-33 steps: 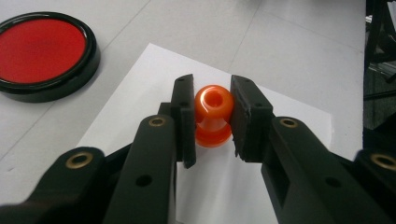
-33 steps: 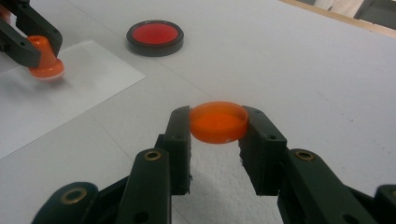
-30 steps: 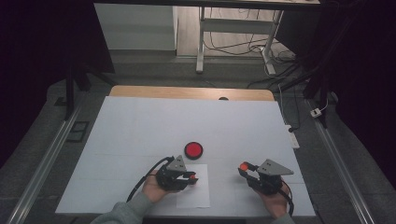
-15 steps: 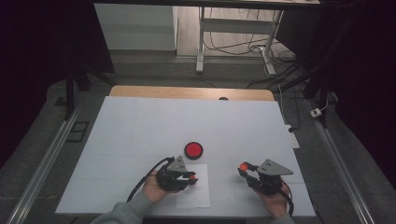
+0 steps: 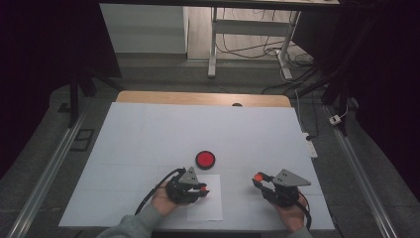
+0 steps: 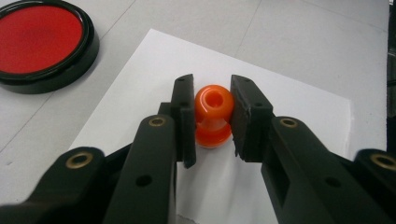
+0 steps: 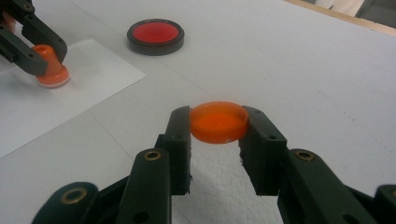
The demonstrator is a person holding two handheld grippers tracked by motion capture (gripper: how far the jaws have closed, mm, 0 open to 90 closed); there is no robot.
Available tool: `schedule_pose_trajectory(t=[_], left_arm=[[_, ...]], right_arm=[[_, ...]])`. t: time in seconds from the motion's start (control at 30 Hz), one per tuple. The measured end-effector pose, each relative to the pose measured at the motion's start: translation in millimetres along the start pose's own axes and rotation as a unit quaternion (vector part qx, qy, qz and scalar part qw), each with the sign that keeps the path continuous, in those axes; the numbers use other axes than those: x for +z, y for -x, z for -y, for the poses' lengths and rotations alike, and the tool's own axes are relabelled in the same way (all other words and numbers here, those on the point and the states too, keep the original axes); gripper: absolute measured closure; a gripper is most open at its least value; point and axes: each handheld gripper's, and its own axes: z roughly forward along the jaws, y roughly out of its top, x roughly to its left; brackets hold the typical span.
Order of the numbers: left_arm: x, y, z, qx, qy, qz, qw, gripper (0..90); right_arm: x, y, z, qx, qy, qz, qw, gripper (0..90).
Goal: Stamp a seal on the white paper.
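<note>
My left gripper (image 5: 202, 190) (image 6: 212, 91) is shut on an orange knob-shaped stamp (image 6: 214, 116), which stands upright with its base on a white sheet of paper (image 5: 205, 209) (image 6: 294, 98). The right gripper view shows the same stamp (image 7: 50, 71) on the paper (image 7: 93, 65) at the far left. My right gripper (image 5: 257, 179) (image 7: 218, 119) is shut on a flat round orange cap (image 7: 218, 123) (image 5: 258, 176), held just above the table to the right of the paper. A red ink pad in a black round case (image 5: 205, 159) (image 6: 39, 42) (image 7: 155, 35) lies open just beyond the paper.
A large white board (image 5: 148, 134) covers the table, with a wooden strip (image 5: 203, 98) along its far edge. A white power strip (image 5: 310, 147) lies off the right edge. Metal rails run along both sides of the table.
</note>
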Motion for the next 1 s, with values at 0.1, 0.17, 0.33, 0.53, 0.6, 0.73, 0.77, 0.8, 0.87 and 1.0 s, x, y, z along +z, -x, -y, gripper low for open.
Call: schedule_pose_trajectory(t=[0.1,0.17,0.33,0.53,0.6,0.73,0.77,0.8,0.87,1.0], left_arm=[[0.0,1.9,0.3,0.008,-0.003,-0.005,1.0000,72.1],[0.1,3.6,0.4,0.014,-0.005,-0.010,0.9998,72.1],[0.2,3.8,1.1,0.017,-0.006,-0.012,0.9998,72.2],[0.8,6.0,2.5,0.018,0.000,-0.019,0.9997,72.3],[0.8,6.4,2.1,0.017,-0.002,-0.020,0.9996,72.4],[0.9,6.3,1.8,0.018,-0.003,-0.020,0.9996,72.4],[0.9,6.5,1.7,0.019,-0.003,-0.021,0.9996,72.4],[0.7,6.4,1.5,0.021,-0.005,-0.020,0.9996,72.4],[0.8,7.2,1.1,0.024,-0.006,-0.023,0.9994,72.4],[0.9,7.7,1.1,0.026,-0.007,-0.025,0.9993,72.4]], right_arm=[[-0.3,0.1,0.2,0.001,0.001,0.001,1.0000,64.4],[-0.7,-0.1,-0.1,0.000,0.001,0.002,1.0000,64.4],[-1.3,-0.2,-0.2,0.001,0.001,0.002,1.0000,64.4],[-0.6,-0.7,-0.2,0.001,0.002,0.000,1.0000,64.4],[-0.2,-1.0,-0.2,0.000,0.001,0.000,1.0000,64.4],[-0.4,-1.6,-0.8,-0.001,0.001,0.001,1.0000,64.4],[-0.4,-1.6,-0.8,-0.001,0.001,0.001,1.0000,64.4],[-0.3,-1.6,-0.8,-0.001,0.001,0.001,1.0000,64.4],[-0.3,-1.6,-0.7,-0.001,0.001,0.001,1.0000,64.4],[-0.4,-1.8,-0.7,0.000,0.002,0.002,1.0000,64.4]])
